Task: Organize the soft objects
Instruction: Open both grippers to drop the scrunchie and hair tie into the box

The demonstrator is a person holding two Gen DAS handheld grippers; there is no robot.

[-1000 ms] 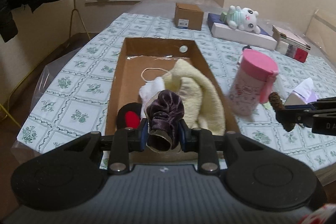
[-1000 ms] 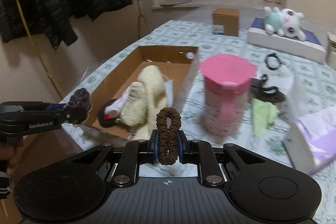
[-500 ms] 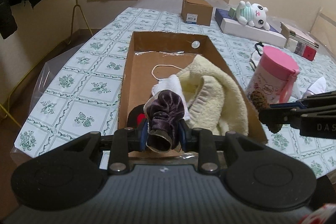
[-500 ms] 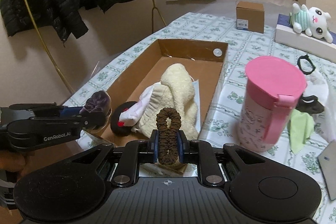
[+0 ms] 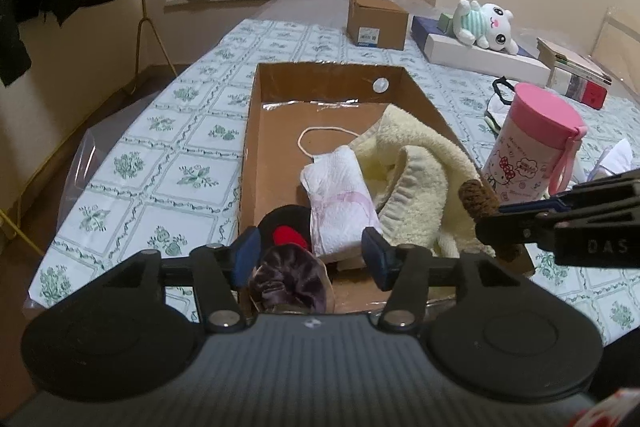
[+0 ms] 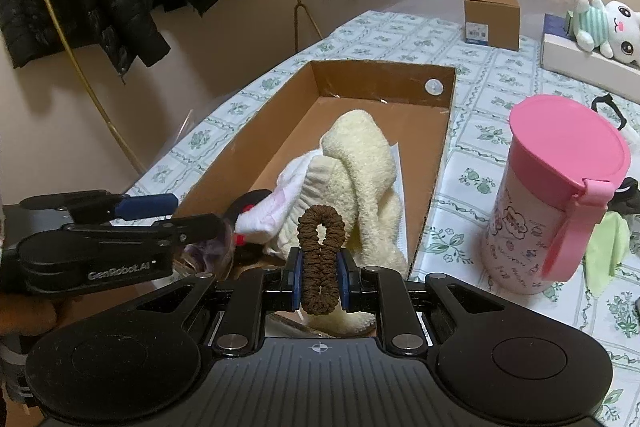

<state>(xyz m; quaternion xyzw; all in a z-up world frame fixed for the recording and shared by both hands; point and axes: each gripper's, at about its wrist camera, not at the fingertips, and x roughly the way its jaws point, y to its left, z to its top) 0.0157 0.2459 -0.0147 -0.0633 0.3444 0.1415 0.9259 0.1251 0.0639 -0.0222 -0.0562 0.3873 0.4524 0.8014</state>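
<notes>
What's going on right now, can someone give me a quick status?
Left gripper just opened, purple scrunchie loose between its fingers, over cardboard box. Right gripper shut on brown scrunchie. Cream towel fills the near end.

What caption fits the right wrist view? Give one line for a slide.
Right gripper pinches a brown scrunchie above the cardboard box of soft items.

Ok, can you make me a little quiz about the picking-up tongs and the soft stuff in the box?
1. True or false: the right tongs pinch a brown scrunchie.
2. What lies between the open left tongs?
3. The pink bottle stands: A) inside the cardboard box, B) beside it on the table.

Key: 1 true. 2 a purple scrunchie, let go as the tongs have just been opening. 3 B.
</notes>
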